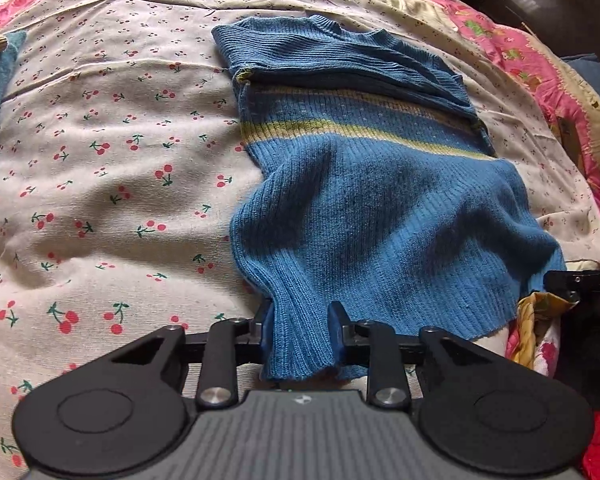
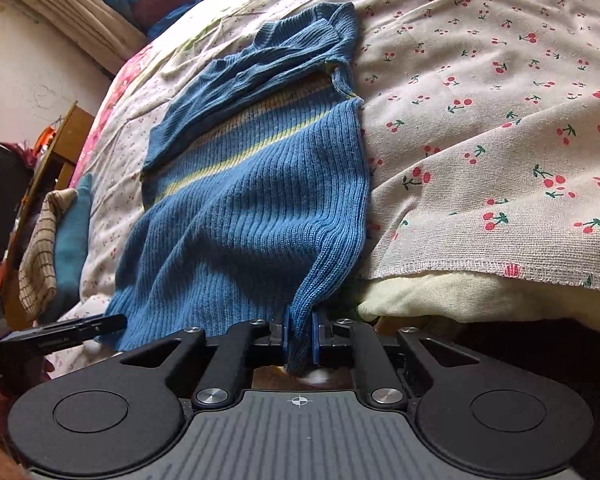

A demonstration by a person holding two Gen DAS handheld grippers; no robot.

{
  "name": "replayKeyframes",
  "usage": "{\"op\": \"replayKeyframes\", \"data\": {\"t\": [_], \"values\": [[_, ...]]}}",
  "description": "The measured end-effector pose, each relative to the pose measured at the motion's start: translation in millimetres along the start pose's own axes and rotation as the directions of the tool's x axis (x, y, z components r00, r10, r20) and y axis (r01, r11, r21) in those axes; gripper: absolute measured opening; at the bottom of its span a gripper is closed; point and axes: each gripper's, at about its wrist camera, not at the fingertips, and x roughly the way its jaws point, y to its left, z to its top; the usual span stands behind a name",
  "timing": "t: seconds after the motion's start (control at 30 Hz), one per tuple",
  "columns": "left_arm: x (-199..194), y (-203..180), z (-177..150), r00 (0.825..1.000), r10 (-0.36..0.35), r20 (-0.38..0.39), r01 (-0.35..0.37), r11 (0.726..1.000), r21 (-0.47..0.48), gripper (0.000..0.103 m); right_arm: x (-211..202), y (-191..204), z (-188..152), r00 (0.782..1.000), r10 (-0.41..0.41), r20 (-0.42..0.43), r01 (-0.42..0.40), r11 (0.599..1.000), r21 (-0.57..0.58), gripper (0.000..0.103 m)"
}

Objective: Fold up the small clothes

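Halfway-ish: sweater (image 1: 364,208) sleeves already folded in on the bed (image 1: 100,160). My left claw (image 1: 300,340) and right claw (image 2: 299,336) both pinch its hem, bottom-up fold still left.

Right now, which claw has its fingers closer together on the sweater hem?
The right claw: its pads pinch the blue sweater tightly. The left claw holds a wider band of hem between spread fingers.

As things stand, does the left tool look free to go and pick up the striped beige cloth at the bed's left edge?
Probably not yet: the left tool has the hem of the blue ribbed knit sweater between its fingers, so it would have to let go first. The striped beige cloth itself lies uncovered.
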Motion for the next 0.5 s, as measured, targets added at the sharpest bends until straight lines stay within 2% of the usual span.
{"op": "replayKeyframes", "data": {"t": [0.03,0.07,0.27,0.4,0.5], "values": [[-0.3,2.0,1.6,0.999,-0.042,0.006,0.042,0.999,-0.030,0.027,-2.6,0.4,1.0,1.000,0.021,0.015,-0.022,1.000,0.012,0.008],[1.2,3.5,3.1,0.998,-0.069,0.008,0.070,0.996,-0.055,0.026,-5.0,0.9,2.5,0.999,0.041,0.030,-0.041,0.999,0.024,0.008],[3.6,10.2,15.9,0.986,-0.145,0.076,0.155,0.978,-0.141,0.023,-15.1,-0.3,22.5,0.982,0.140,0.122,-0.153,0.983,0.100,0.007],[-10.0,15.1,39.2,0.966,-0.196,0.171,0.224,0.960,-0.168,0.023,-20.1,4.7,45.0,0.959,0.208,0.195,-0.233,0.965,0.117,0.007],[-12.8,18.9,67.3,0.945,-0.230,0.234,0.275,0.945,-0.179,0.023,-17.8,12.1,75.1,0.932,0.258,0.256,-0.294,0.949,0.112,0.007]]}}
